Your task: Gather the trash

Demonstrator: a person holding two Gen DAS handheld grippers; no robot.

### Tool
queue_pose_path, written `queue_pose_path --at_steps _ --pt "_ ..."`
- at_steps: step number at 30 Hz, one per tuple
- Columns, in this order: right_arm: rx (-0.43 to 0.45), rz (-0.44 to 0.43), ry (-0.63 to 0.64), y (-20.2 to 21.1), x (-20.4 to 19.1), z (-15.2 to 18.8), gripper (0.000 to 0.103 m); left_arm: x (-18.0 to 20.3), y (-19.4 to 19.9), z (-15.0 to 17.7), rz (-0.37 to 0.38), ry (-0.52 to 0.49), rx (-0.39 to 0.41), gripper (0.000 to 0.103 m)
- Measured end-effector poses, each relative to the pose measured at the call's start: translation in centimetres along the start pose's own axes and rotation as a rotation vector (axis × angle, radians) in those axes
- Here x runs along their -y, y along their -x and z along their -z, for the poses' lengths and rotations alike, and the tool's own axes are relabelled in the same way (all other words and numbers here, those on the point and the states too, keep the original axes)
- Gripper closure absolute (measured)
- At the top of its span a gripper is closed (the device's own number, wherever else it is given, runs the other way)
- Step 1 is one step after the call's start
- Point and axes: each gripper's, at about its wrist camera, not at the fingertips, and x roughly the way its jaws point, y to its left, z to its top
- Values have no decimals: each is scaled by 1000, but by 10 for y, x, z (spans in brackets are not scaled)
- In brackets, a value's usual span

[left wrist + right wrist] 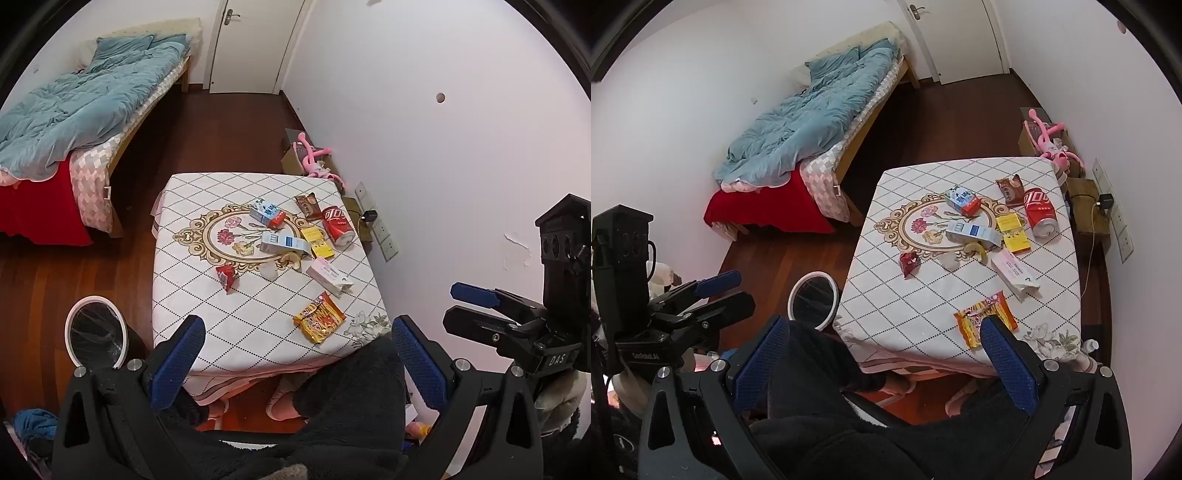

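Trash lies on a small table with a white diamond-pattern cloth: a yellow snack bag, a red soda can on its side, milk cartons, a small red wrapper, a pink box, yellow packs and a brown wrapper. A black bin with a white rim stands left of the table. My left gripper and right gripper are both open and empty, held above the table's near edge.
A bed with a blue quilt and red sheet stands to the left. A white door is at the back. Boxes, a pink toy and wall sockets line the right wall. My dark-clothed legs are below.
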Motion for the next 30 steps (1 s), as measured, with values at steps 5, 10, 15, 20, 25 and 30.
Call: queue_pose_path --at_steps 5,10,15,20,25,30 --pt "3 -12 -10 1 1 -1 0 0 2 0 -4 -3 9 0" --pt "-2 -20 -16 -2 4 -2 0 3 2 -5 -7 -3 10 0" --pt "3 -15 -11 -4 5 -1 0 4 2 -5 -9 -5 10 0" --pt "2 -13 -9 -6 3 -1 0 1 5 -3 -5 -1 13 0" --pt "1 -11 -7 -6 2 -3 0 1 5 -4 -7 0 16 0" --pt "1 -12 -7 -5 3 -3 0 0 5 -3 -7 2 18 0"
